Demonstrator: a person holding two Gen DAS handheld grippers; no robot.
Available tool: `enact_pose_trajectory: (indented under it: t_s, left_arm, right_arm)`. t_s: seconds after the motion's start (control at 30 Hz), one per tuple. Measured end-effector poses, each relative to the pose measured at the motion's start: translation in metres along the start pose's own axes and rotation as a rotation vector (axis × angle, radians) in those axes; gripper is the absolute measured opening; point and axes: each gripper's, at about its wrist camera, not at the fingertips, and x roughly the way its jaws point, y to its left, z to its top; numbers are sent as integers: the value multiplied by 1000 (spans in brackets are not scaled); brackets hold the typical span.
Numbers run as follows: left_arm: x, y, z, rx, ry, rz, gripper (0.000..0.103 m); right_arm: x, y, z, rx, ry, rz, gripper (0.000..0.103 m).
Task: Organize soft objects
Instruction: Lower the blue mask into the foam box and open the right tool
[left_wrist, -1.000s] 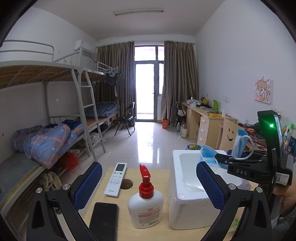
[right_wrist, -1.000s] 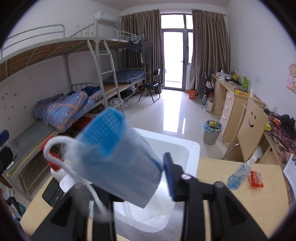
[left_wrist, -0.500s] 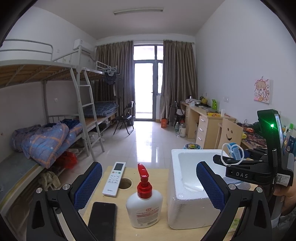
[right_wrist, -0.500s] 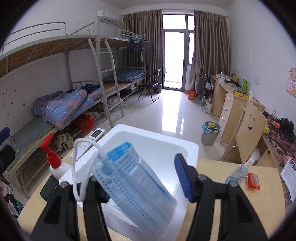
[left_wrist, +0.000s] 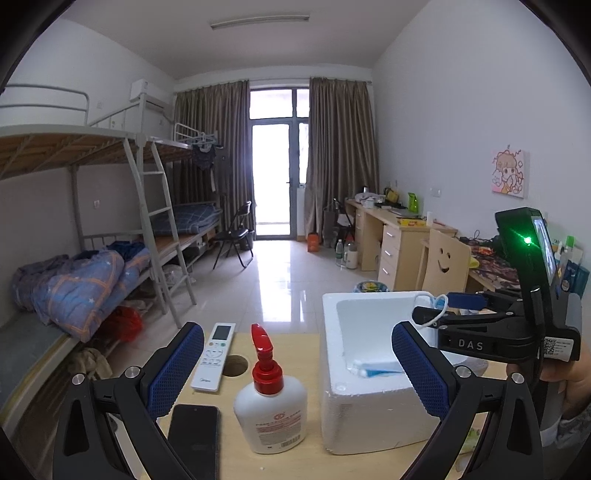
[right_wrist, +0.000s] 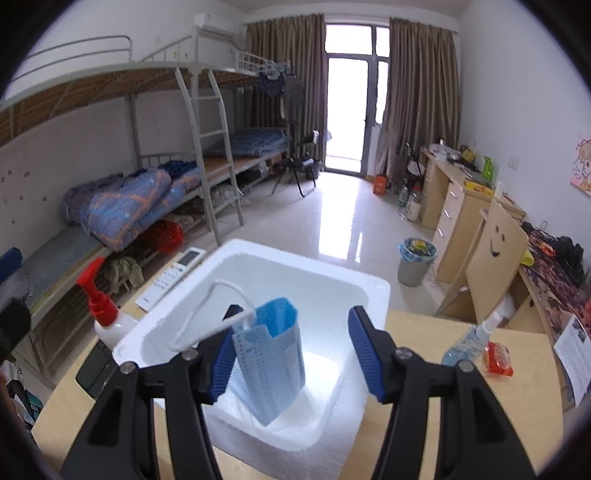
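Right tongs (right_wrist: 291, 347) parted, face mask (right_wrist: 271, 360) seemingly hanging over foam box (right_wrist: 373, 295)

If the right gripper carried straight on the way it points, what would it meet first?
Most likely the blue face mask hanging at its left finger, then the floor of the white foam box below; depth is uncertain.

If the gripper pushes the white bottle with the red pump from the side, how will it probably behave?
The pump bottle is probably fairly stable: its body is wide and squat on the wooden table. A push high on the narrow red pump would more likely tip it than slide it. Its smooth plastic looks slippery, so the pads may slip.
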Motion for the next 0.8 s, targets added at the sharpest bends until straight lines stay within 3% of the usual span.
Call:
enact_pose_trajectory:
  t_s: [0.53, 0.8]
  left_arm:
    - [-1, -4, 2, 9, 2, -36, 102]
    - [15, -19, 0, 90, 49, -187, 102]
  right_arm:
    - [-4, -7, -12, -32, 44, -24, 63]
    - [-19, -10, -18, -64, 25, -13, 63]
